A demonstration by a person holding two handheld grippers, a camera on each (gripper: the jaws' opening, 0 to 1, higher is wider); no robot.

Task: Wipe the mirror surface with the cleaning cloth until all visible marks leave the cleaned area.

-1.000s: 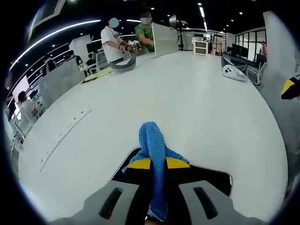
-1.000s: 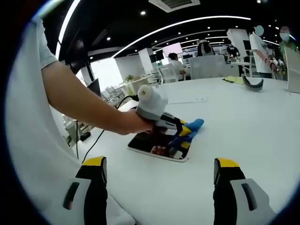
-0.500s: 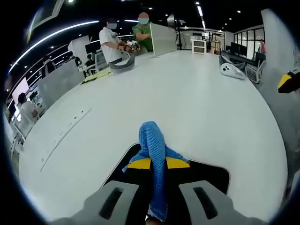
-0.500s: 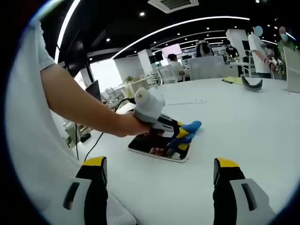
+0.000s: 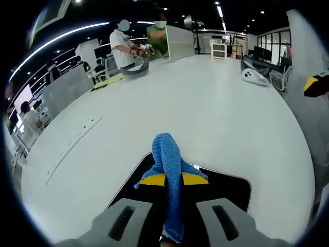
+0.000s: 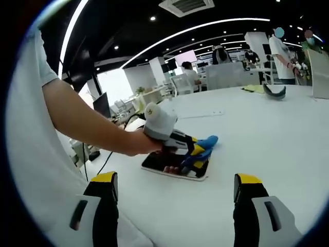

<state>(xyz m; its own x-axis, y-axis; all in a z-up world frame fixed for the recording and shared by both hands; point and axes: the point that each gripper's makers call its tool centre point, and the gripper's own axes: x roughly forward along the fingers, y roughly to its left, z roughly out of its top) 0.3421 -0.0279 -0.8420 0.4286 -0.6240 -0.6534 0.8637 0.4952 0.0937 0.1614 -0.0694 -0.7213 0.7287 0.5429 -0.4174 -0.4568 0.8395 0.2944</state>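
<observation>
My left gripper [image 5: 172, 180] is shut on a blue cleaning cloth [image 5: 167, 160], which it presses onto a dark rectangular mirror [image 5: 226, 186] lying flat on the white table [image 5: 205, 103]. In the right gripper view the same left gripper [image 6: 194, 153] rests on the mirror [image 6: 167, 167] with the cloth [image 6: 205, 142] sticking out past its yellow tips, held by a person's hand [image 6: 136, 146]. My right gripper [image 6: 175, 198] hangs open above the table, nearer than the mirror, with nothing between its fingers. Its yellow tip [image 5: 314, 85] shows at the right edge of the left gripper view.
Two people [image 5: 123, 43] work at the table's far end beside a standing panel [image 5: 180, 43] and a grey curved object [image 5: 134, 70]. A white device [image 5: 255, 77] lies at the far right. A cable [image 6: 103, 159] runs off the table's left edge.
The left gripper has slid the cloth slightly across the mirror, toward the person. The right gripper stays open and has barely moved.
</observation>
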